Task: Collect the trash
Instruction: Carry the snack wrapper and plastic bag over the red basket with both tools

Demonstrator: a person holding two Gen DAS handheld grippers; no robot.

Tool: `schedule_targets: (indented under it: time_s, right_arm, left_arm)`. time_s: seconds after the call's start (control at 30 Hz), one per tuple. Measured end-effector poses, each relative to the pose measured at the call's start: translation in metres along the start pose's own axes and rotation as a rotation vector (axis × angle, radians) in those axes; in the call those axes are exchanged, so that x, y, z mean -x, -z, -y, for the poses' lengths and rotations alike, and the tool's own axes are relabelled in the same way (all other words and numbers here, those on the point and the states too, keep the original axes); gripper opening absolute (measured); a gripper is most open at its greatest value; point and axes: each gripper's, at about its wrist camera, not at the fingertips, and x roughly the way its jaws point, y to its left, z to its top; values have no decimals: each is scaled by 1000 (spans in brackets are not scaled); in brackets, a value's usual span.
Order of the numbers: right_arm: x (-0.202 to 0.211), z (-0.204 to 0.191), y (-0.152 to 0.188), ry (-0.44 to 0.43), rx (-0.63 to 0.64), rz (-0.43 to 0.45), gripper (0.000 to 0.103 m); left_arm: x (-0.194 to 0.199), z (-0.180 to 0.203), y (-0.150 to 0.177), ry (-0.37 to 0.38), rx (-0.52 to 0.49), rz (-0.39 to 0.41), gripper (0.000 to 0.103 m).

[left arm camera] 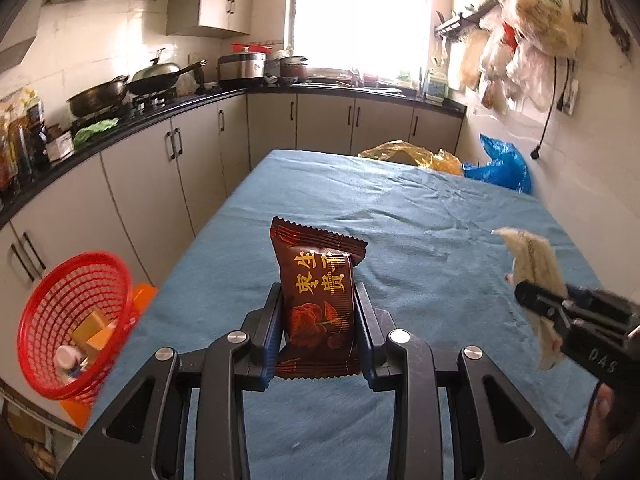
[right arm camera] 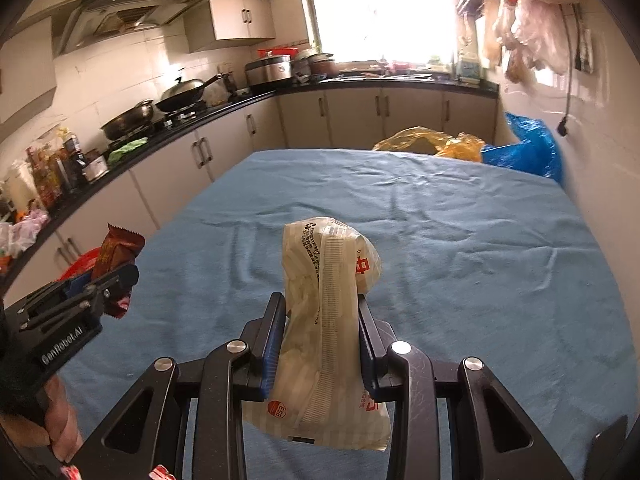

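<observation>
My left gripper point(left arm camera: 318, 296) is shut on a dark red snack wrapper point(left arm camera: 316, 292) with gold characters, held upright above the blue-covered table point(left arm camera: 420, 220). My right gripper point(right arm camera: 320, 304) is shut on a crumpled cream wrapper point(right arm camera: 328, 320), also held above the table. In the left wrist view the right gripper point(left arm camera: 532, 300) and its cream wrapper point(left arm camera: 532, 264) show at the right. In the right wrist view the left gripper point(right arm camera: 116, 280) with the red wrapper point(right arm camera: 116, 252) shows at the left. A red mesh basket point(left arm camera: 76, 320) stands off the table's left edge, with several scraps inside.
A yellow plastic bag point(left arm camera: 412, 156) and a blue plastic bag point(left arm camera: 500, 164) lie at the table's far right corner. A kitchen counter point(left arm camera: 120, 128) with woks, bottles and pots runs along the left and back. Bags hang on the right wall point(left arm camera: 532, 40).
</observation>
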Motion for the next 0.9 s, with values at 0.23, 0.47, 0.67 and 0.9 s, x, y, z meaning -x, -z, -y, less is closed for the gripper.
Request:
schedule_targets:
  time_s: [0.23, 0.47, 0.67, 0.9]
  right_arm:
    - [2, -51, -7, -88, 54, -23, 36]
    - [-8, -114, -19, -172, 137, -47, 36]
    - [-30, -179, -25, -246, 209, -87, 36]
    - [-56, -238, -33, -314, 256, -129, 36]
  left_arm:
    - [32, -62, -3, -26, 93, 12, 31]
    - [45, -134, 9, -123, 171, 3, 31]
    - [46, -182, 20, -191, 222, -16, 31]
    - [44, -219, 26, -240, 252, -30, 31]
